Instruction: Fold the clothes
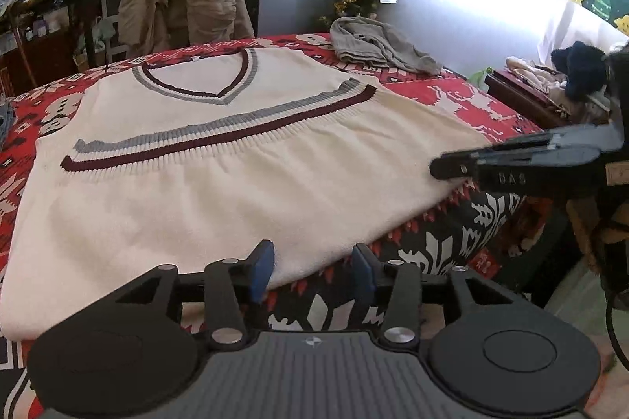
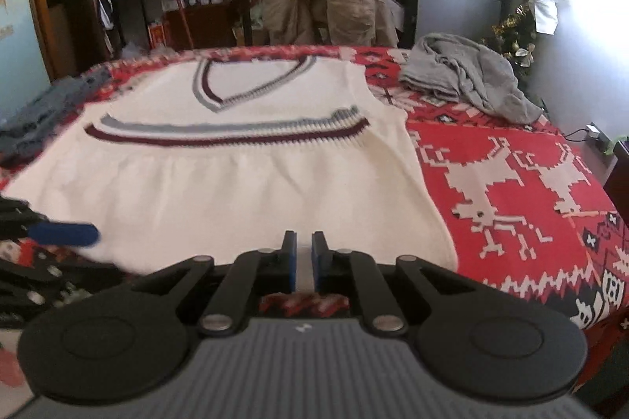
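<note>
Lying flat: cream knit vest [image 1: 220, 191], ribbed striped hem | left hand-held gripper [image 1: 312, 271] parted | right hand-held gripper [image 2: 303, 261] nearly closed, empty

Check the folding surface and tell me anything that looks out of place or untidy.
The cream vest lies flat, its striped hem folded up toward the V-neck, fairly even. The grey garment sits crumpled in a heap at the far right of the red patterned cloth, unfolded. Nothing looks spilled or damaged.
</note>
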`<state>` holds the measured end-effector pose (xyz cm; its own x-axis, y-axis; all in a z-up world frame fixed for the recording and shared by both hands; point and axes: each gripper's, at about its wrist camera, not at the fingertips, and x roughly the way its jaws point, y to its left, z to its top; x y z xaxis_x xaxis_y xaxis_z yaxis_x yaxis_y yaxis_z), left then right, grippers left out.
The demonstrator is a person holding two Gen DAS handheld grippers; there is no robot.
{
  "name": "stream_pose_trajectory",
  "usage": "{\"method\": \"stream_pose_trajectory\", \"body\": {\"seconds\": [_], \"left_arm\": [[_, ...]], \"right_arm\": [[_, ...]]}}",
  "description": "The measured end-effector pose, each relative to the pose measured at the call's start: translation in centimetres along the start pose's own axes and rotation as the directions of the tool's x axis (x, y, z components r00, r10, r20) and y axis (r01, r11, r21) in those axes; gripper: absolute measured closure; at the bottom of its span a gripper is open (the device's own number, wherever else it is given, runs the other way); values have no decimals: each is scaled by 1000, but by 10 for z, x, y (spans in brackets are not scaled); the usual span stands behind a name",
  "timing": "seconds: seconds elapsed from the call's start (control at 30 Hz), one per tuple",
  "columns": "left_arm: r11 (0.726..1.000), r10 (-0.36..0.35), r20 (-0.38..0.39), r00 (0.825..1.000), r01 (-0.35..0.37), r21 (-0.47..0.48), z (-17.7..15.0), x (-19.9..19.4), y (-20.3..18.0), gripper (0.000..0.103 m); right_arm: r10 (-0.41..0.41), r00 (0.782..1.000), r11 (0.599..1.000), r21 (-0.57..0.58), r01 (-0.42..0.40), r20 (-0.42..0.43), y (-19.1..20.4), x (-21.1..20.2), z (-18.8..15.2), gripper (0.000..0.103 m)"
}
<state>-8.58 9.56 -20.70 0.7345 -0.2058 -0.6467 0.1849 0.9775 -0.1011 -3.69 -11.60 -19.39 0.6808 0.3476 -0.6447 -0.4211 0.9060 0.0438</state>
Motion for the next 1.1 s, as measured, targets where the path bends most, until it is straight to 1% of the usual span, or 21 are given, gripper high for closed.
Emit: {"method": "stream_pose_trajectory", "body": {"seconds": [0.13,0.27,0.43,0.53,0.6,0.83,0.93,1.1], "left_arm": [[1000,-5,3,1000,5,-9,0,0,1,60],[1000,-14,5,1000,14,-23,0,0,3,60],[999,-18,5,1000,18,-32,0,0,4,60],[999,-18,4,1000,18,-31,1,0,4,60],[999,-19,4,1000,19,-33,1,0,4,60],[999,-28,8,1000,29,-44,0,-1,7,60],[999,-26,7,1000,26,-39,0,-1,7,60],[999,-22,7,1000,23,-37,0,-1,5,60]], "right_arm": [[-9,1000,1000,19,9,-7,-10,-4,-6,95],[-17,1000,997,79,18,-13,-23,-11,-6,95],[-74,997,991,112,72,20,-34,-3,6,94],[-110,994,989,98,108,10,-38,9,11,94],[-128,992,988,92,128,-5,-41,12,9,94],[-126,992,989,84,125,4,-48,-4,-9,94],[-127,992,988,88,127,-10,-48,-8,-9,94],[-126,992,989,71,128,-27,-36,-13,-7,92]]}}
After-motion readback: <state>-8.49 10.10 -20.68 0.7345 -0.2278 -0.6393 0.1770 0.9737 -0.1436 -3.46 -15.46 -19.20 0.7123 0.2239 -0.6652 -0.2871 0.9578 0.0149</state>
